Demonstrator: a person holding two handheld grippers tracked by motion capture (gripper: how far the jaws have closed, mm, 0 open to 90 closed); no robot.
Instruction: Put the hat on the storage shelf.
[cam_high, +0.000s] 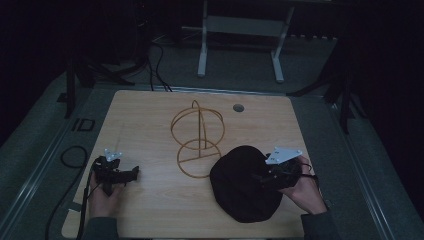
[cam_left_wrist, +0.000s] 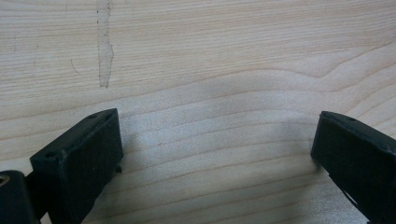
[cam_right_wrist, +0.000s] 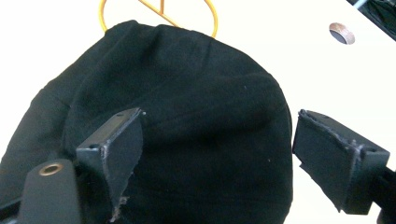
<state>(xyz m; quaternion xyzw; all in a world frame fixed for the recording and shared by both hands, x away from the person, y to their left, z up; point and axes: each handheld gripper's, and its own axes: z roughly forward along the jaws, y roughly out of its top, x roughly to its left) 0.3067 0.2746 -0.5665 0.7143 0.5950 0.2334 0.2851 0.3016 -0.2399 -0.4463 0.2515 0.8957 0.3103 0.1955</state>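
Black jaws of the right gripper (cam_right_wrist: 217, 154) rise in the right gripper view, spread wide and released, with the black hat (cam_right_wrist: 159, 130) lying between and beyond them; one jaw stands over the cloth, the other at its edge over bare table, and whether either touches the fabric cannot be told. Hat's near edge is cut off by the frame bottom there. High view: hat (cam_high: 240, 185) lies on the near right part of the wooden table (cam_high: 150, 120), its right side partly covered by the right gripper (cam_high: 260, 176) and the hand (cam_high: 305, 192) holding it; dark cloth against dark gripper makes the contact hard to make out. Wire hat stand (cam_high: 198, 137) sits near table centre, its base ring just beside the hat's far left edge, possibly touching. Left gripper (cam_high: 131, 173) rests at the near left, well apart from the hat, held by the left hand (cam_high: 102, 197). Left gripper view: jaws wide apart over bare wood (cam_left_wrist: 210, 70), grasping nothing.
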